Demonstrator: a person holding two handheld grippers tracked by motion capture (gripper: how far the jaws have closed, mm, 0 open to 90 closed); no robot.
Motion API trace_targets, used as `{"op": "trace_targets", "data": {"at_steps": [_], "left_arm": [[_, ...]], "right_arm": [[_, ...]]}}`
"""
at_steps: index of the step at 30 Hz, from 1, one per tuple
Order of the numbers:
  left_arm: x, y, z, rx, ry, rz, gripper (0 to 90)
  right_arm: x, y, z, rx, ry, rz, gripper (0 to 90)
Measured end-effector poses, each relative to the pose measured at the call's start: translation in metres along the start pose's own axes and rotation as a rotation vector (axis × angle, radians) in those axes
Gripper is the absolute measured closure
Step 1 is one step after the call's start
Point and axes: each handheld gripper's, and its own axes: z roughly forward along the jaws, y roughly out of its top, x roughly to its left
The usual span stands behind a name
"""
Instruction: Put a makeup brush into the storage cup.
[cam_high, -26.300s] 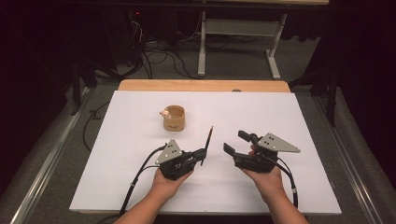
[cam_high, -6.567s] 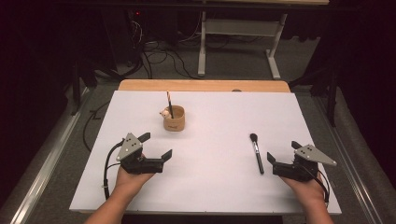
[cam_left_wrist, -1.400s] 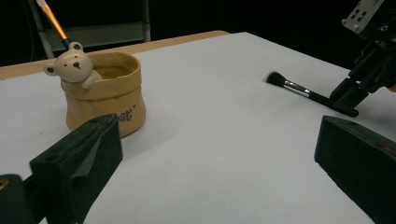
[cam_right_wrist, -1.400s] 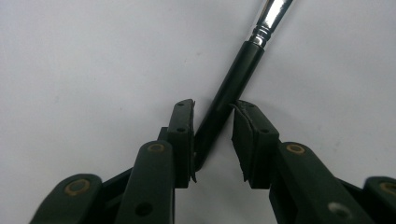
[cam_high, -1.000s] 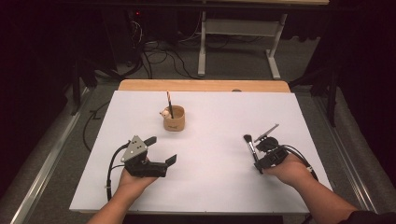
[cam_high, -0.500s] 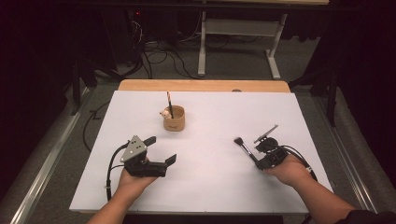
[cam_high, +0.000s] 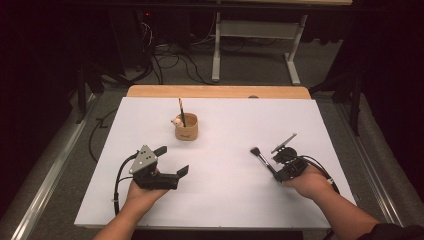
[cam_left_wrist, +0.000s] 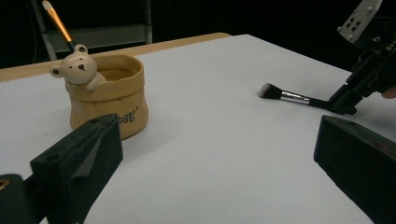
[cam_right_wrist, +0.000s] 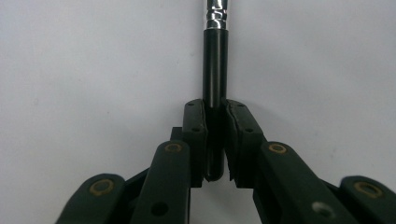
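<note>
A black makeup brush with a dark head lies low over the white table at the right, its head pointing left and away. My right gripper is shut on the handle end. In the right gripper view the pads pinch the black handle on both sides. My left gripper rests at the front left, jaws wide apart and nothing between them. A tan cup with a small bear figure stands behind it and holds an orange-handled brush. The left gripper view has the cup and the held brush.
A wooden strip borders the table's far edge. Beyond it are floor cables and the metal legs of a desk. The white surface between the cup and the right hand is bare.
The brush head has swung a little to the left in the right gripper's hold. Both hands stay where they were, and the left gripper is still open.
</note>
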Motion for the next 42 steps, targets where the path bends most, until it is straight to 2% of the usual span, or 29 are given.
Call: {"op": "trace_targets", "data": {"at_steps": [7,13,17,26,28,29,36,42], "left_arm": [[0.0,0.0,0.0,-0.003,0.002,-0.002,2.1],[0.0,0.0,0.0,-0.004,0.002,-0.002,2.1],[0.0,0.0,0.0,-0.006,0.003,-0.004,2.0],[0.001,0.0,0.0,-0.006,0.003,-0.005,2.0],[0.001,0.0,0.0,-0.006,0.003,-0.006,2.1],[0.001,0.0,0.0,-0.006,0.003,-0.006,2.1],[0.002,0.0,0.0,-0.005,0.005,-0.007,2.1],[0.002,-0.001,0.001,-0.003,0.007,-0.009,2.1]], "right_arm": [[0.0,0.0,-0.004,-0.006,-0.01,-0.014,81.6],[-0.003,0.001,-0.012,-0.023,-0.034,-0.006,81.7],[-0.005,0.001,-0.015,-0.037,-0.033,0.001,81.7],[-0.007,-0.001,-0.021,-0.086,-0.036,0.004,81.6],[-0.006,-0.002,-0.022,-0.102,-0.041,0.024,81.6],[-0.007,-0.002,-0.022,-0.112,-0.037,0.016,81.7],[-0.008,-0.007,-0.019,-0.154,-0.013,0.037,81.7],[-0.009,-0.011,-0.017,-0.185,-0.019,0.048,81.7]]}}
